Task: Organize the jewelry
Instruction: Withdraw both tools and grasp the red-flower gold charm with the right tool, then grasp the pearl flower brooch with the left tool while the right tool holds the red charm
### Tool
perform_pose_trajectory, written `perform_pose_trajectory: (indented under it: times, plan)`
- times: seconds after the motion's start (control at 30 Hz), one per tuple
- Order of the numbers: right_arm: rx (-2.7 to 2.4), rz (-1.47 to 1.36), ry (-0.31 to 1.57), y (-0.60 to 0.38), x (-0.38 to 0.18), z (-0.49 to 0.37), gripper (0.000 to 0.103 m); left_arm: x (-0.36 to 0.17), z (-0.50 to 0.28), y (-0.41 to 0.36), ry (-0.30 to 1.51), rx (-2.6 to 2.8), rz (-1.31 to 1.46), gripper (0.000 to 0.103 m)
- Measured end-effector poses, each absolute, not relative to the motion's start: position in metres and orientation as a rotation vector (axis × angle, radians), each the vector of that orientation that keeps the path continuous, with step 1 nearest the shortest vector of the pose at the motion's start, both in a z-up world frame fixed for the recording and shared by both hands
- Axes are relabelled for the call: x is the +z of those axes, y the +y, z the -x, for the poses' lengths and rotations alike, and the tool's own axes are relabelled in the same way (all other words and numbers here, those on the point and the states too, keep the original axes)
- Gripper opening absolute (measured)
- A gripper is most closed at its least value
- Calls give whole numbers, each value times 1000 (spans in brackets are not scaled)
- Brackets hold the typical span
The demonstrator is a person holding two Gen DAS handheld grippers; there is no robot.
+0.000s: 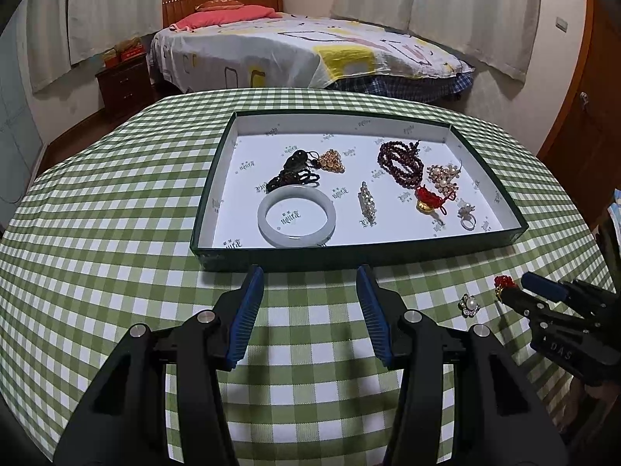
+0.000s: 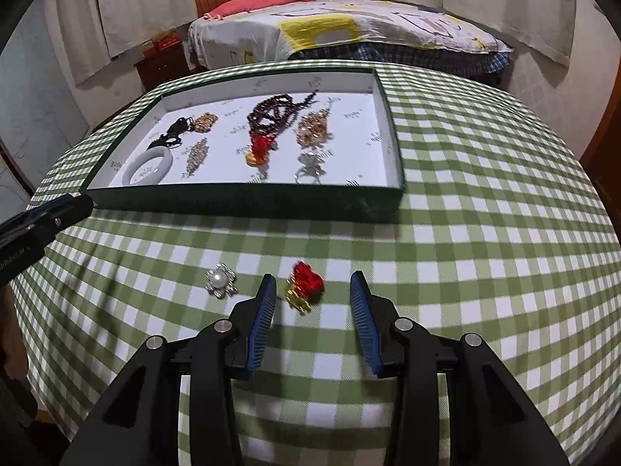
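Observation:
A green-walled tray (image 1: 361,254) (image 2: 248,200) with a white floor holds a pale jade bangle (image 1: 297,215), dark bead strings (image 1: 399,163), gold and pearl pieces and a ring (image 1: 467,221). On the checked cloth in front of it lie a pearl flower brooch (image 2: 221,280) (image 1: 469,305) and a red and gold knot charm (image 2: 304,286) (image 1: 503,285). My right gripper (image 2: 313,283) is open, its fingertips on either side of the charm, low over the cloth. My left gripper (image 1: 310,275) is open and empty just before the tray's front wall.
The round table (image 1: 116,209) has a green checked cloth and curves away at its edges. A bed (image 1: 295,50) stands behind it, with a dark nightstand (image 1: 124,85) to the left and curtains along the walls.

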State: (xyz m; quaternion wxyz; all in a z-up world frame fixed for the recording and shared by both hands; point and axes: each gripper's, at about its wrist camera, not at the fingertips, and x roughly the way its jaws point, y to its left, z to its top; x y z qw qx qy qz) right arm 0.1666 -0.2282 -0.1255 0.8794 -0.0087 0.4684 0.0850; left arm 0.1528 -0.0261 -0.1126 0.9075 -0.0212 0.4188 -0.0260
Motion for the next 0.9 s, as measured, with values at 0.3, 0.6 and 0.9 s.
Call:
perform_pose_trajectory:
  times: [0.3, 0.6, 0.9]
  plan:
    - [188, 62, 987, -220, -133, -171, 23, -120, -152, -31, 885, -69, 42, 49]
    - [178, 71, 990, -227, -130, -162, 16, -126, -150, -41, 906, -92, 39, 49]
    - [185, 66, 1019, -246, -124, -158, 16, -128, -145, -65, 915, -120, 26, 49]
